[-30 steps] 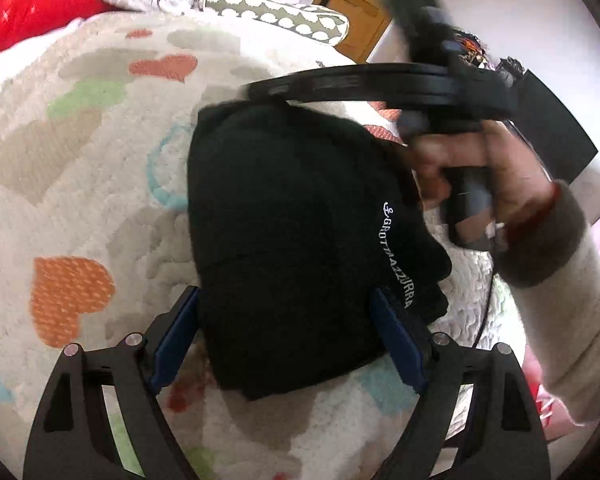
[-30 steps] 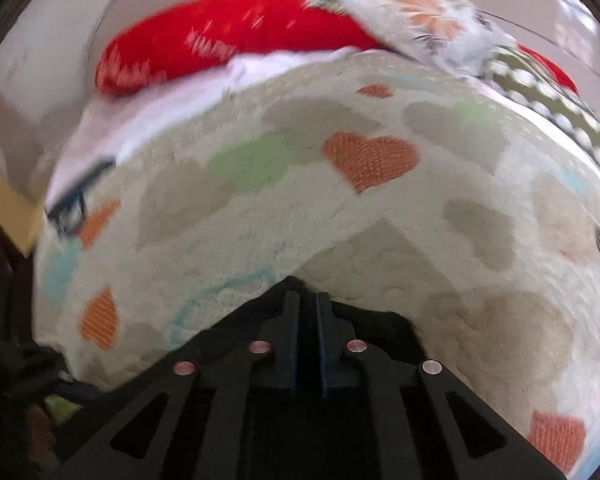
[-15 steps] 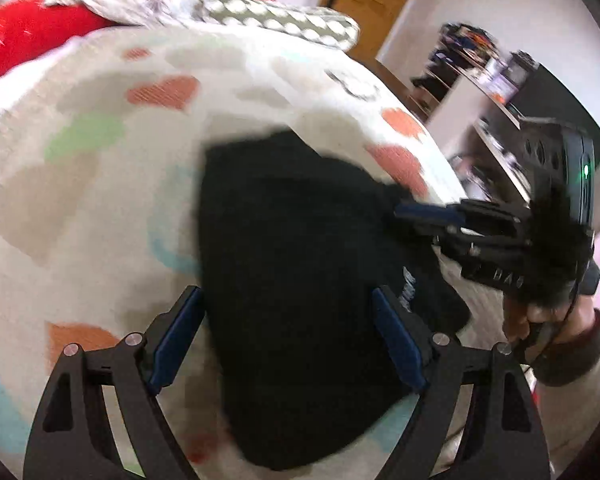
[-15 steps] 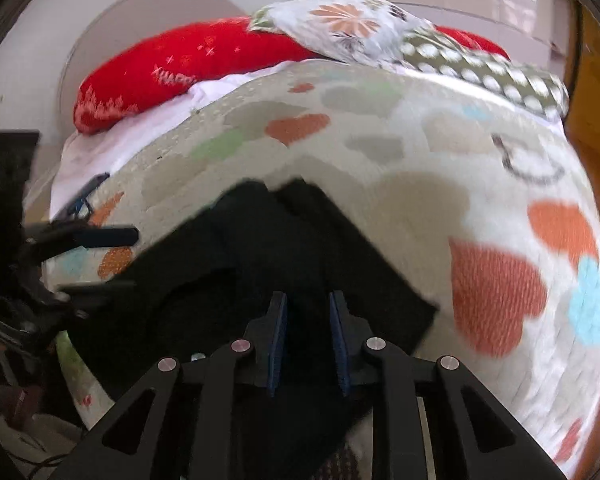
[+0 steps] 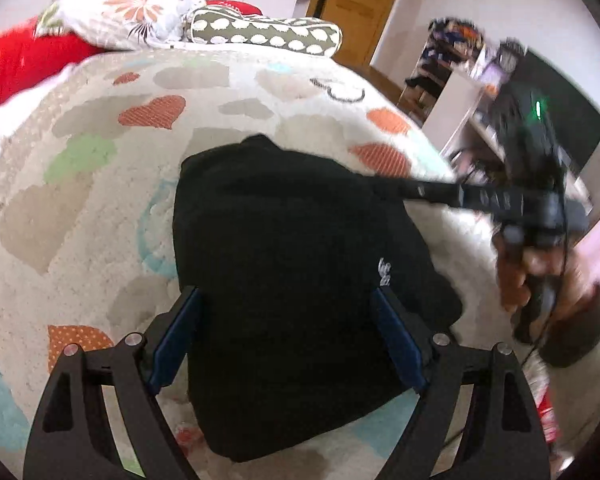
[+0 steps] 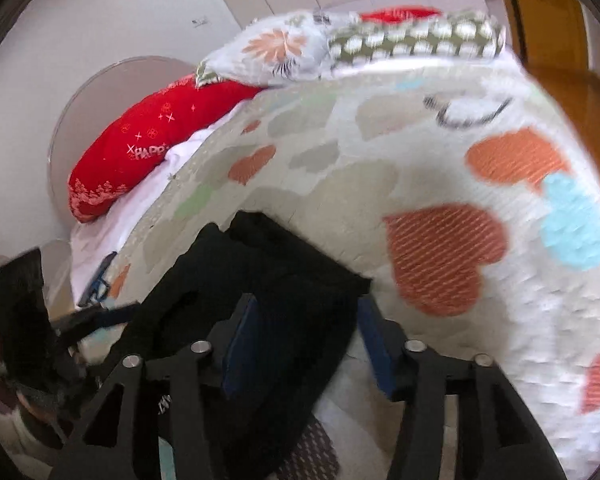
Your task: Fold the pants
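The black pants (image 5: 284, 264) lie folded into a compact rectangle on the heart-patterned blanket (image 5: 100, 184), with white lettering near their right edge. My left gripper (image 5: 288, 336) is open and empty, its blue-padded fingers straddling the near part of the pants from above. My right gripper (image 6: 304, 340) is open and empty, hovering over the right edge of the pants (image 6: 260, 280). It also shows in the left wrist view (image 5: 384, 186), held in a hand at the right, tips over the pants' far right corner.
Pillows lie at the head of the bed: a red one (image 6: 140, 152), a floral one (image 5: 120, 12) and a dotted green one (image 5: 264, 34). A wooden door (image 5: 352, 4) and a cluttered desk with a dark screen (image 5: 556, 120) stand beyond the bed's right edge.
My right gripper has opened and come back over the pants' right edge. The pants have settled flat in their folded shape. My left gripper has stayed open above them.
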